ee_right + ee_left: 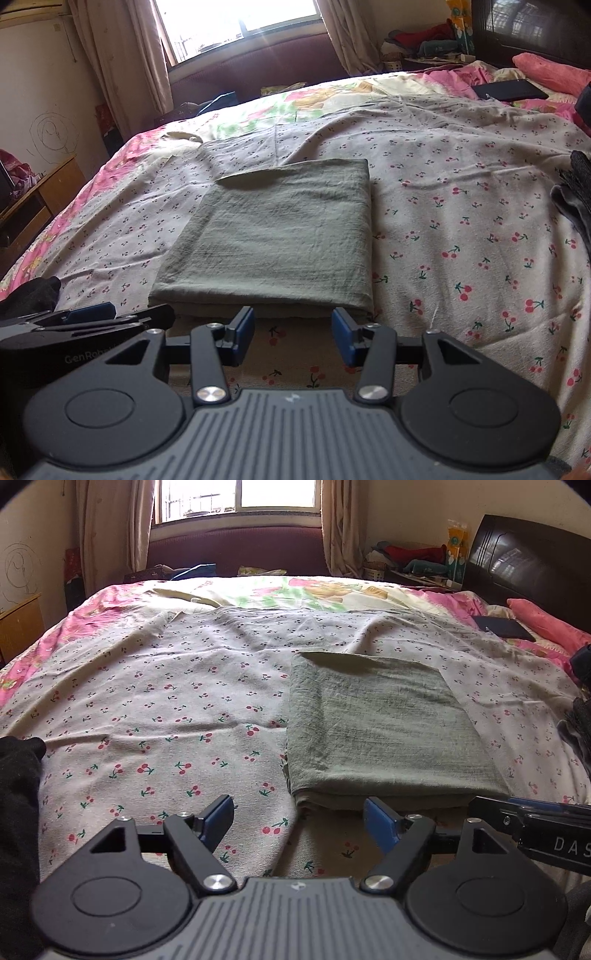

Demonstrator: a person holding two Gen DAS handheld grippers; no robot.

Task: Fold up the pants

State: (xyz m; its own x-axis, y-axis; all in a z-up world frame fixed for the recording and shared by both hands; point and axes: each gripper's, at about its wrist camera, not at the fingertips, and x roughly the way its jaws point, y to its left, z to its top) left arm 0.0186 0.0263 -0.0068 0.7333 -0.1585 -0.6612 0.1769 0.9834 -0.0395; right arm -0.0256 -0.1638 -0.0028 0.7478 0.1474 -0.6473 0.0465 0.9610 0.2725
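Observation:
The grey-green pants (380, 731) lie folded into a flat rectangle on the cherry-print sheet (155, 709); the right wrist view shows the pants (277, 236) straight ahead. My left gripper (299, 823) is open wide just short of the stack's near left corner, with only sheet between its blue pads. My right gripper (293, 334) is open at the middle of the near edge, holding nothing. Each gripper shows in the other's view: the right gripper (517, 812) at the right, the left gripper (92, 314) at the left.
A dark flat device (511, 90) and a pink pillow (546, 622) lie near the dark headboard (528, 554). Dark clothes (576, 199) are piled at the bed's right edge, and black cloth (18, 775) at the left. A wooden cabinet (37, 199) stands beside the bed.

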